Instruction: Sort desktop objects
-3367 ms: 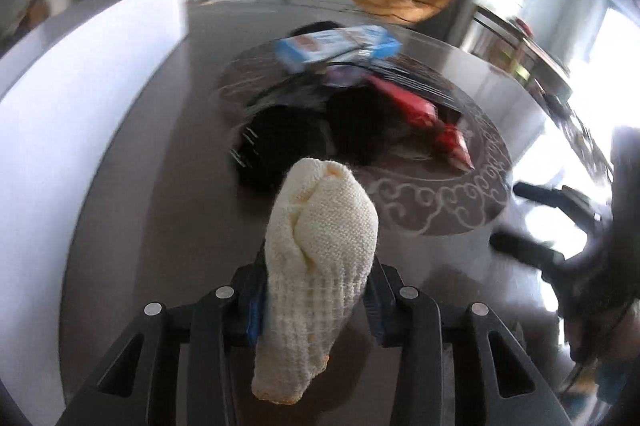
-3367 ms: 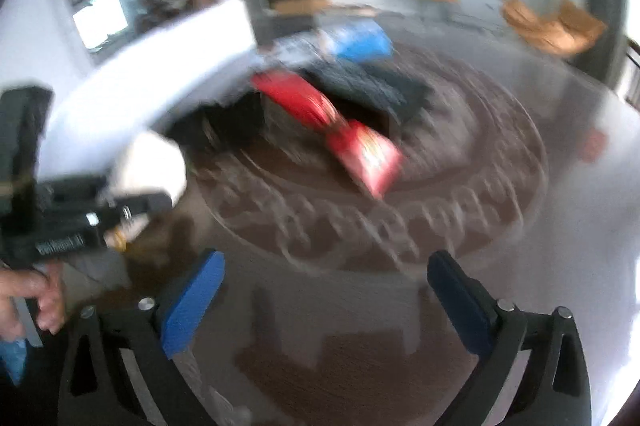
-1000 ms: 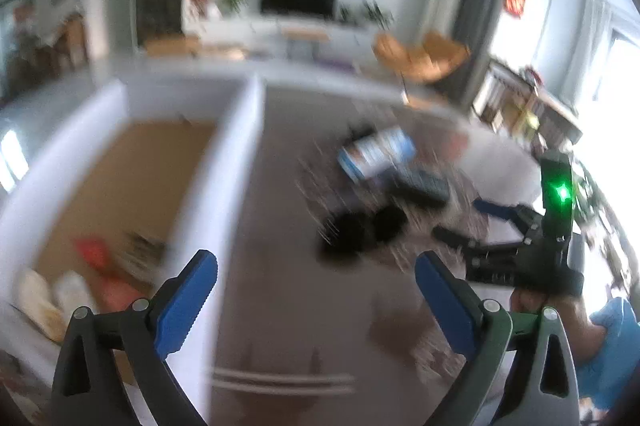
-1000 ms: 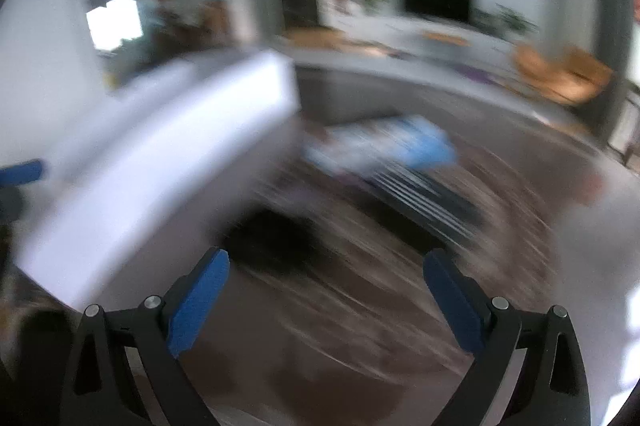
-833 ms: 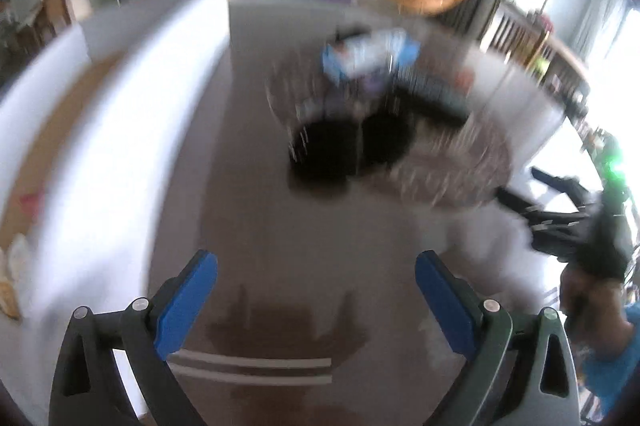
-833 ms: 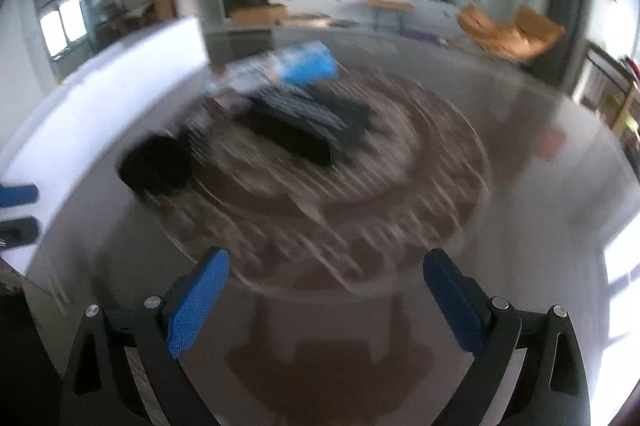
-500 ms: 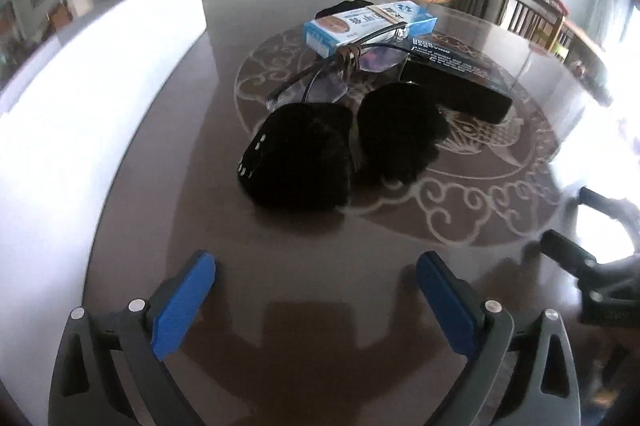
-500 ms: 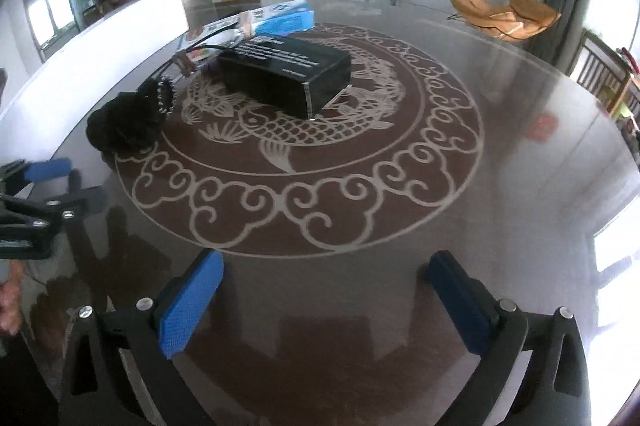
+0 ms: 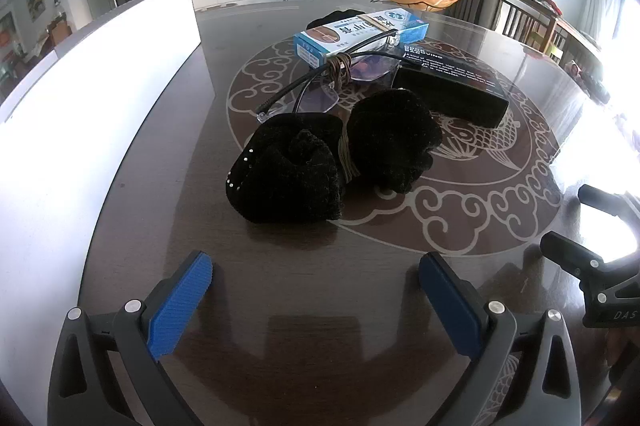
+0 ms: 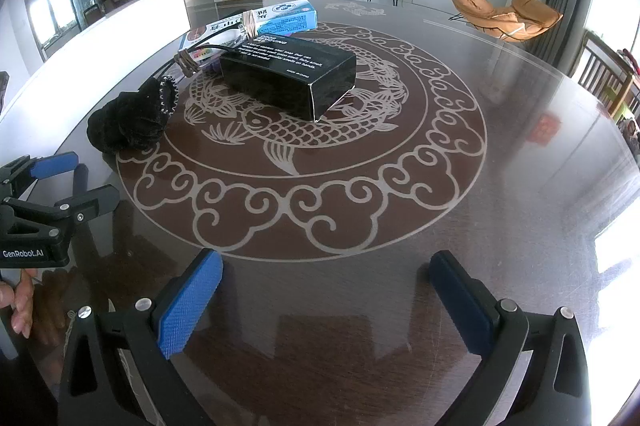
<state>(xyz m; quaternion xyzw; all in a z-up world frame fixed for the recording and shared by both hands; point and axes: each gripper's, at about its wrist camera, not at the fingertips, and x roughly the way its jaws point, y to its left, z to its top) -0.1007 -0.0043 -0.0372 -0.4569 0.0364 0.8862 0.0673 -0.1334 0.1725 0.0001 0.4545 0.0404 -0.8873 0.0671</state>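
While both jaws gape wide, empty, black gloves [image 9: 332,157] front spectacles [image 9: 344,73], black box [image 10: 288,73], blue carton [image 9: 360,31].

Two black knitted gloves [image 9: 336,153], bunched into soft heaps and touching one another, lie on the dark table at the near edge of the fish-pattern inlay; one bears a row of small studs. Behind them a pair of rimless spectacles with thin black arms [image 9: 320,81] rests tilted, leaning against a long blue-and-white cardboard box [image 9: 360,31]. Just beside it lies a flat black rectangular box with white lettering [image 10: 288,75].
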